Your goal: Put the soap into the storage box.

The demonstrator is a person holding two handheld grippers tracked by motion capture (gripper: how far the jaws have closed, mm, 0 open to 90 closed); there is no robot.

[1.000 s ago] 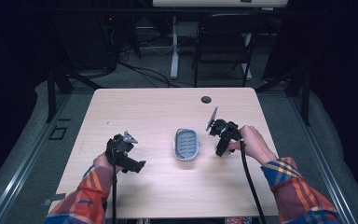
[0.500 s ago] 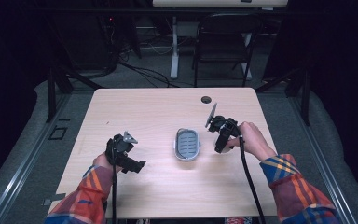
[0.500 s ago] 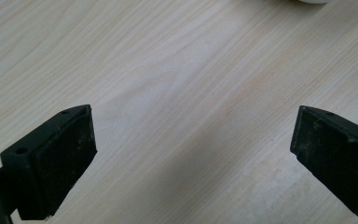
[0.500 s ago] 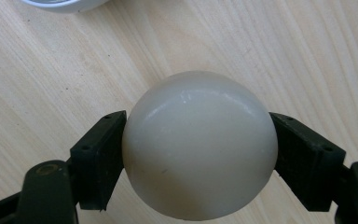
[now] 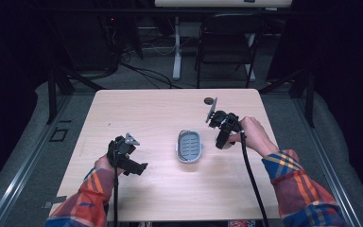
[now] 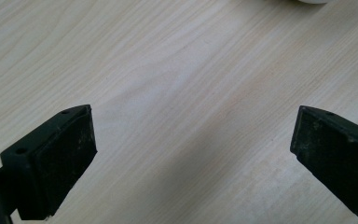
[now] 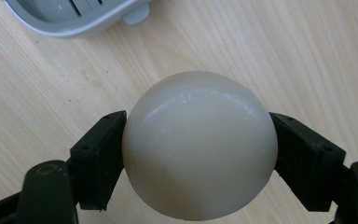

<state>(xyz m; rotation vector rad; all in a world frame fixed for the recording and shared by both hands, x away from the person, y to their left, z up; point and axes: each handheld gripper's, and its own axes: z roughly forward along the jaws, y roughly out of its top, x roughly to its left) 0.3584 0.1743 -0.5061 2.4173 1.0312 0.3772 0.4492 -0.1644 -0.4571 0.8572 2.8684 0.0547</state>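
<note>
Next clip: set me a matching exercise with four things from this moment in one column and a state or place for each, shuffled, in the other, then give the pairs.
Things
1. left hand-held gripper
2. right hand-held gripper
3. white ball
4. grey slotted tray

States or places
A. lies on the table between the two hands
B. clamped from both sides by black jaws
C. jaws spread wide over bare wood, nothing between them
D. jaws shut on a round thing

Pairs: 1-C, 2-D, 3-B, 4-A
</note>
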